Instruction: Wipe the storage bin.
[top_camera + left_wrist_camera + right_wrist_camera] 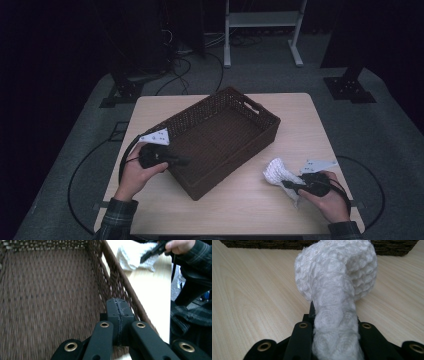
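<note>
From the high view, your left gripper [182,161] sits at the near-left wall of the brown woven basket [260,112], its tip reaching just over the rim into the basket. The basket stands at an angle in the middle of the pale wooden surface [240,205]. Your right gripper [286,184] is at the near-right of the surface, well apart from the basket, and a white lacy cloth [276,171] bunches up at its tip, with a strip of it trailing down beside your hand.

In the left gripper view, your fingers [113,312] are pressed flat together with nothing between them, above the woven floor of the basket [45,290] and close to its side wall. Beyond that wall, on the surface [147,290], you can see the white cloth [130,257] and your other gripper [150,255] against it.

In the right gripper view, your fingers [312,312] are closed on the white cloth [337,285]. The cloth runs up between the finger arms in a thick roll, hiding most of the fingers, and swells into a rounded bundle above them, over the surface [249,290]. The basket's base [262,243] runs along the top edge.
</note>
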Demonstrator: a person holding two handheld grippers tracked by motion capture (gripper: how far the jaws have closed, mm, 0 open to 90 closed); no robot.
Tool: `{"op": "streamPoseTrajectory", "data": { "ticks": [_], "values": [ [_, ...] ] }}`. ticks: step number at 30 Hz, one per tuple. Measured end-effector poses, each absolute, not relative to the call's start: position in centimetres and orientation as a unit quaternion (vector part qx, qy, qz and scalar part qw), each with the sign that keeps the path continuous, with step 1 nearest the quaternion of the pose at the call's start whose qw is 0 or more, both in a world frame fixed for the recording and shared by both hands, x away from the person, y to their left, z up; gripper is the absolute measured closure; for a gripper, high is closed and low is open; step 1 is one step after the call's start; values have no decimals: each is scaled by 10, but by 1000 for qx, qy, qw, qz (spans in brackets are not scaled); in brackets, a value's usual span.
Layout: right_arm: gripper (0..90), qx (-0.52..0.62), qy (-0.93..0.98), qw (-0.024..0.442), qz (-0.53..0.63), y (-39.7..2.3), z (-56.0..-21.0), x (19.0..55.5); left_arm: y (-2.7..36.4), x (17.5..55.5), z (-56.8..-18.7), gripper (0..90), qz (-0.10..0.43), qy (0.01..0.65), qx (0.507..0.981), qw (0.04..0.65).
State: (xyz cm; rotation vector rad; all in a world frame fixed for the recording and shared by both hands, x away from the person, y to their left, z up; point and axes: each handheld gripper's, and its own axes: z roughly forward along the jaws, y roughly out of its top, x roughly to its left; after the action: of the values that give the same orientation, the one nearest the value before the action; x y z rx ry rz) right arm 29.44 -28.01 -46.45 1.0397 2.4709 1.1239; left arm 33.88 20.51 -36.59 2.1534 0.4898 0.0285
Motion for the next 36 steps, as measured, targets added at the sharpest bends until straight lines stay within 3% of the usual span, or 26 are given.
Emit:
{"op": "streamPoseTrajectory", "data": {
  "ticks": [12, 36],
  "values": [
    [744, 357, 843, 120, 384, -282, -464, 294, 239, 321, -385, 883, 13, 226, 865, 448],
    [752, 367, 841, 121, 378, -285, -464, 295, 192, 326, -392, 896, -13, 193, 870, 453]
  ]
}}
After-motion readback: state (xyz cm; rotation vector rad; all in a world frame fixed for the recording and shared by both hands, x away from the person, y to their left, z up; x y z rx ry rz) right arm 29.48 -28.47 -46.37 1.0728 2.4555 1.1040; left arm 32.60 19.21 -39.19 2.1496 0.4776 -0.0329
